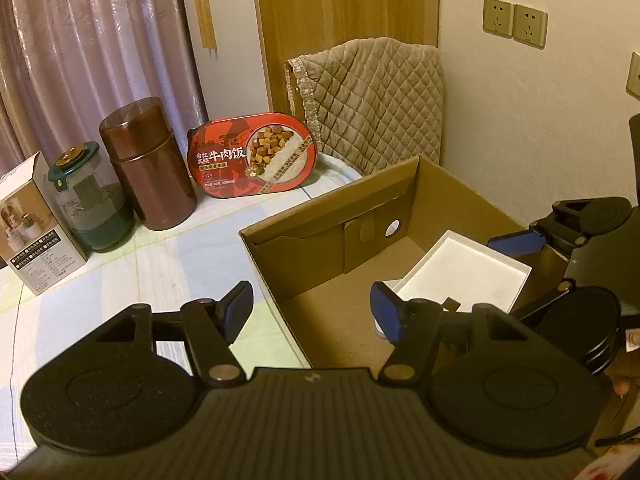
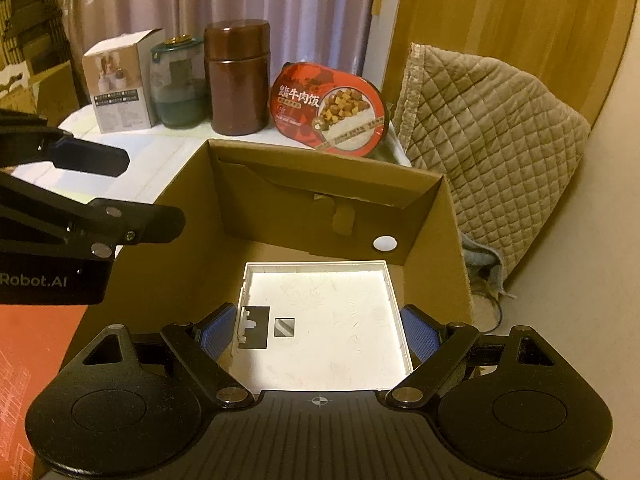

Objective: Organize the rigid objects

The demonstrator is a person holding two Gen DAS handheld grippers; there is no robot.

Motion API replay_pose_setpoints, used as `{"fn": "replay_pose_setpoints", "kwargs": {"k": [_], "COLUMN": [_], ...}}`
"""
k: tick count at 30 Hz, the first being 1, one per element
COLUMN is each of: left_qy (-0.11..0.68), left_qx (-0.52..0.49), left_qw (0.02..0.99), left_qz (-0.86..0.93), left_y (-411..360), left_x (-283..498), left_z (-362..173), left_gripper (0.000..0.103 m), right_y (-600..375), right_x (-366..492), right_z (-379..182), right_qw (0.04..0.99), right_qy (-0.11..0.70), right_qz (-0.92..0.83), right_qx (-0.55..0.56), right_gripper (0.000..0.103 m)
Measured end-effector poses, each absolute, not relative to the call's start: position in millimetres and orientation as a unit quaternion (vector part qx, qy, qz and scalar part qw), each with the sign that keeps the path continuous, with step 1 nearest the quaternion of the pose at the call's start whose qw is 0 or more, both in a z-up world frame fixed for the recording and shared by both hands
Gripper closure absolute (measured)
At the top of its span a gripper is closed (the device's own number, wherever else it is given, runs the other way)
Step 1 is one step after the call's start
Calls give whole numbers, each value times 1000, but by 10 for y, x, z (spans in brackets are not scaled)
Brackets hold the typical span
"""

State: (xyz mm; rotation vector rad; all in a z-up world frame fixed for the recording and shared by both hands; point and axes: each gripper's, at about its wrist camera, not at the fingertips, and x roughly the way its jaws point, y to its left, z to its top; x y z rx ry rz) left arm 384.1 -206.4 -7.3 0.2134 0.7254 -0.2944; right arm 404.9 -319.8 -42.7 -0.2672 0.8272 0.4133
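Note:
An open cardboard box [image 2: 320, 200] stands on the striped tabletop. My right gripper [image 2: 320, 330] hangs over the inside of the box, shut on a shallow white square tray [image 2: 332, 304] with a pad on each side wall. In the left wrist view the tray [image 1: 464, 268] hangs tilted above the box floor. My left gripper [image 1: 312, 312] is open with nothing held, over the box's near left corner. Behind the box stand a white carton [image 1: 36, 224], a green-lidded glass jar [image 1: 92, 204], a brown canister [image 1: 152, 168] and a red meal pack [image 1: 256, 156] leaning upright.
A quilted beige cushion [image 1: 372, 108] leans in the corner right of the box, against a wooden panel. Curtains [image 1: 92, 40] hang behind the row of objects. Wall sockets [image 1: 514, 22] sit on the right wall. Bare striped cloth [image 1: 160, 264] lies left of the box.

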Motion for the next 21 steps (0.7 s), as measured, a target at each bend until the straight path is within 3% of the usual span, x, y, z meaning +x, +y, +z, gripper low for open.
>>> {"fn": "replay_pose_setpoints", "kwargs": {"k": [21], "left_qy": [348], "left_qx": [99], "left_qw": [922], "left_qz": [-141], "left_y": [-2047], "left_x": [3621], "left_z": [92], "left_gripper": [42], "right_y": [-3289], "right_x": [3837], "right_z": [-265], "right_qw": [888], "right_qy": [398], "right_qz": [188], "right_qx": [-136], "right_gripper": [18]}}
